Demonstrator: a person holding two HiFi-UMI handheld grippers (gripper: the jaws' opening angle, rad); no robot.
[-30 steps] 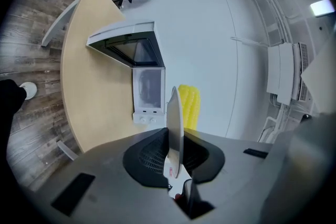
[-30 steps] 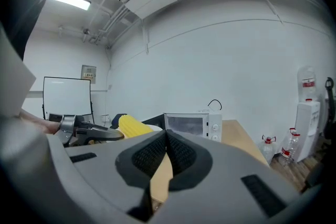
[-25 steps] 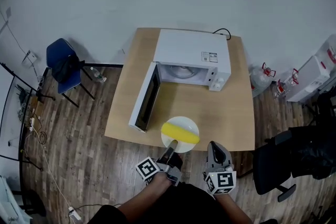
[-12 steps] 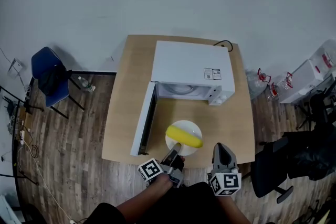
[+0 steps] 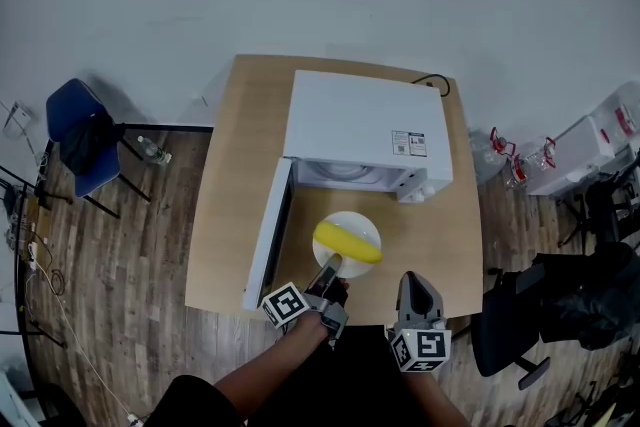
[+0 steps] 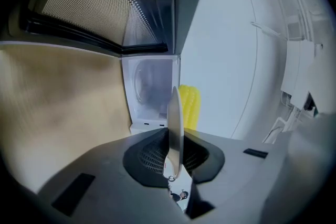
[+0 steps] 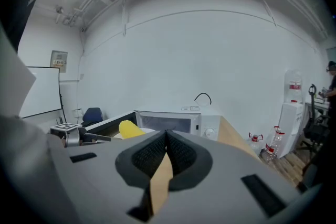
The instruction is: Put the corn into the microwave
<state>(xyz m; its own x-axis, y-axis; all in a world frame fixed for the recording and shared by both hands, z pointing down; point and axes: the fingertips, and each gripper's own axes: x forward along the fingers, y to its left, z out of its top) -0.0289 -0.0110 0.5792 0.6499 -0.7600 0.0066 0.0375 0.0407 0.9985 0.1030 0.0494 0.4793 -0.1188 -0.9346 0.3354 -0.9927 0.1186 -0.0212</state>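
A yellow corn cob [image 5: 347, 242] lies on a white plate [image 5: 350, 220] held level just above the wooden table [image 5: 235, 175], right in front of the white microwave [image 5: 365, 130]. Its door [image 5: 268, 235] stands open to the left. My left gripper [image 5: 328, 272] is shut on the plate's near rim. In the left gripper view the plate [image 6: 174, 113] stands edge-on between the jaws, the corn [image 6: 189, 107] lies on it, and the microwave's cavity [image 6: 149, 92] is straight ahead. My right gripper [image 5: 415, 282] hovers at the table's front edge, right of the plate, shut and holding nothing.
A blue chair [image 5: 75, 140] stands to the left of the table. Water bottles [image 5: 510, 160], a white dispenser [image 5: 590, 150] and a black office chair [image 5: 560, 305] are on the right. The microwave's cable [image 5: 432, 80] loops behind it.
The left gripper has carried the plate with the corn forward, closer to the microwave's opening. The right gripper has also come forward to the table's edge.
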